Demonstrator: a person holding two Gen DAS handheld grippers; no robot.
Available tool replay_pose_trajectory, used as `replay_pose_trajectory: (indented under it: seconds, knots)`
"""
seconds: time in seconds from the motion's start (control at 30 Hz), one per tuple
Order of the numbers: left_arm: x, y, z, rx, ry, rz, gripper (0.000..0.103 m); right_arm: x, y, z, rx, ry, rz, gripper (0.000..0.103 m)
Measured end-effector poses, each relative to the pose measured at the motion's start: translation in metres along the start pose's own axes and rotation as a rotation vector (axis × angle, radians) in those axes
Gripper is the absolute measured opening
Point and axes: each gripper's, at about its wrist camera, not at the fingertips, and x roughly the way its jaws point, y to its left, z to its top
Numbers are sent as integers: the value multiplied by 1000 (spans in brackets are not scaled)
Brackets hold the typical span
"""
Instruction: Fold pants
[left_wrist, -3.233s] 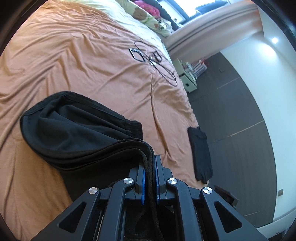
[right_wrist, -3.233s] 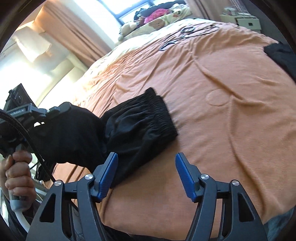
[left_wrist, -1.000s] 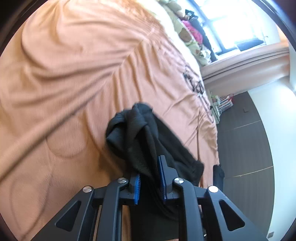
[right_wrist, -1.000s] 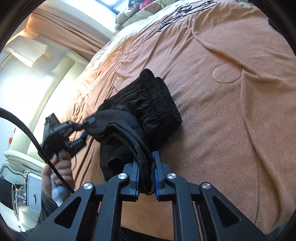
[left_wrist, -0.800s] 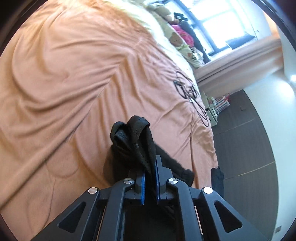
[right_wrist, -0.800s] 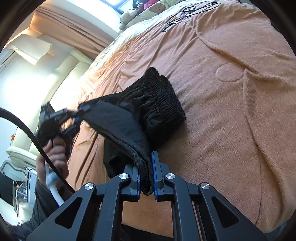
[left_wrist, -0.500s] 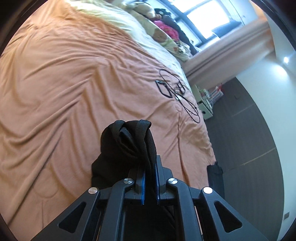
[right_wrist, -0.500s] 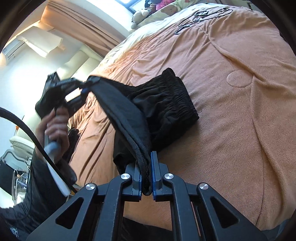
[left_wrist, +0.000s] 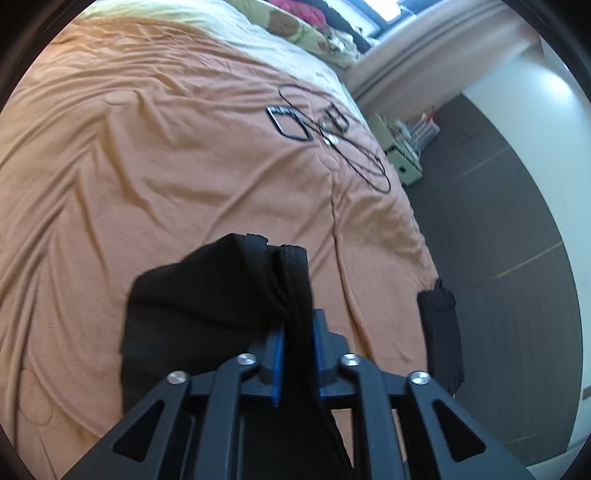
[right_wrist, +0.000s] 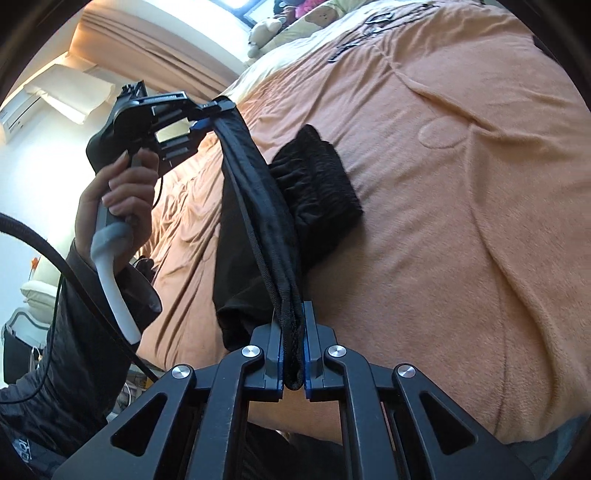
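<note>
Black pants (right_wrist: 314, 192) lie bunched on the orange bedcover (right_wrist: 461, 184), elastic waistband toward the bed's middle. One edge of them is lifted and stretched taut between both grippers. My right gripper (right_wrist: 293, 332) is shut on the near end of that edge. My left gripper (right_wrist: 207, 114), held up in a hand (right_wrist: 122, 192) at the left, keeps the far end. In the left wrist view the pants (left_wrist: 199, 295) fill the gap of the left gripper (left_wrist: 298, 325), whose jaws are opening; the cloth still hangs from them.
Another dark garment (left_wrist: 441, 332) hangs over the bed's right edge. Black cables and small devices (left_wrist: 291, 123) lie toward the head of the bed, with pillows and a soft toy (right_wrist: 264, 31) beyond. Dark floor (left_wrist: 498, 221) runs along the right side.
The left gripper has risen and swung away from the heap, pulling the pants' edge into a taut band. Its jaws stand wider apart than before. The right gripper has barely shifted.
</note>
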Motion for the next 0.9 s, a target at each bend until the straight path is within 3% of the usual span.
replay_pose_trajectory:
  seconds: [0.1, 0.13, 0.43, 0.63, 0.73, 0.8, 0.9]
  knots:
    - [-1, -3, -3, 1, -11, -9, 57, -3, -6, -2, 16, 0, -6, 3]
    - [-4, -2, -6, -1, -25, -7, 59, -4, -7, -4, 18, 1, -7, 3]
    - [-28, 33, -36, -35, -25, 52, 59, -4, -6, -10, 34, 23, -11, 3]
    - [-38, 73, -74, -96, 9, 81, 59, -4, -10, -9, 54, 54, -44, 7]
    - [-39, 87, -91, -122, 26, 78, 59, -11, -8, -7, 48, 41, -48, 20]
    - [-38, 96, -102, -138, 36, 79, 59, -18, -5, -6, 33, 16, -59, 44]
    - [-37, 106, -117, -172, 50, 63, 59, -26, -3, 1, 33, -19, -42, 51]
